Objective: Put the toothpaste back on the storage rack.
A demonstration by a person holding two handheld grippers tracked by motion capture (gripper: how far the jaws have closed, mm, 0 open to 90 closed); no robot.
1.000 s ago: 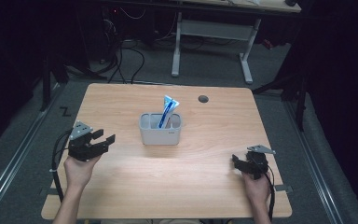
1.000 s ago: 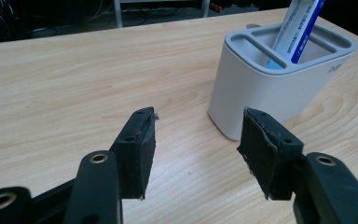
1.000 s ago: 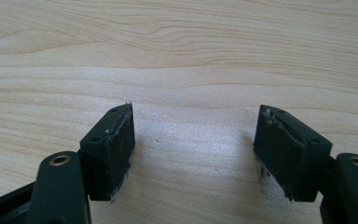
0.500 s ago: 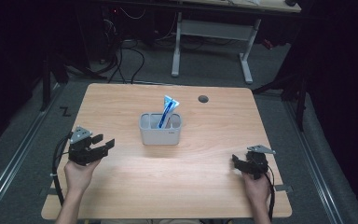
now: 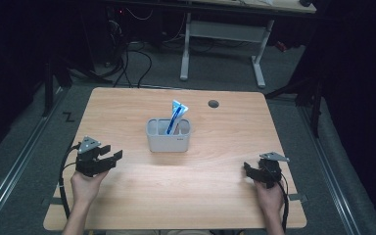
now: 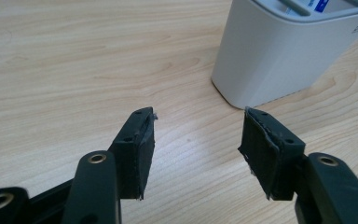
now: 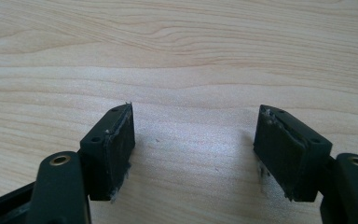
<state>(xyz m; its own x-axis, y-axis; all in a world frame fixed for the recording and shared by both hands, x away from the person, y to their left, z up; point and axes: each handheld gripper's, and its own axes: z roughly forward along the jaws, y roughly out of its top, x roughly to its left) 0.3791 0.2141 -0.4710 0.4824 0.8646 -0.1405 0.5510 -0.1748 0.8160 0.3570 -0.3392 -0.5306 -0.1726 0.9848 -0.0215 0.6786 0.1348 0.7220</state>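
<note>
Two claws rest low over a pale wooden worktop (image 5: 142, 205), each held in one of a person's hands. The left claw (image 5: 108, 157) is released, its jaws spread with bare wood between them; in the left gripper view (image 6: 196, 140) a rounded corner of a white holder (image 6: 279, 56) stands just beyond the right-hand jaw, apart from it. The right claw (image 5: 248, 171) is likewise released, its black pads (image 7: 119, 144) wide apart over plain wood grain, gripping nothing. The left hand (image 5: 85, 186) sits near the worktop's left front, the right hand (image 5: 269, 196) near its right front, well apart from each other.

Between them, at the middle of the worktop, stands the white holder (image 5: 169, 142), divided into compartments. A blue-and-white tube (image 5: 175, 115) stands in it, leaning slightly right and rising above the rim; which compartment holds it cannot be told. A small round hole (image 5: 213, 104) marks the worktop's far side. Beyond the worktop, cables (image 5: 132, 63) trail across a grey floor beside the white legs of a desk (image 5: 220, 32).
</note>
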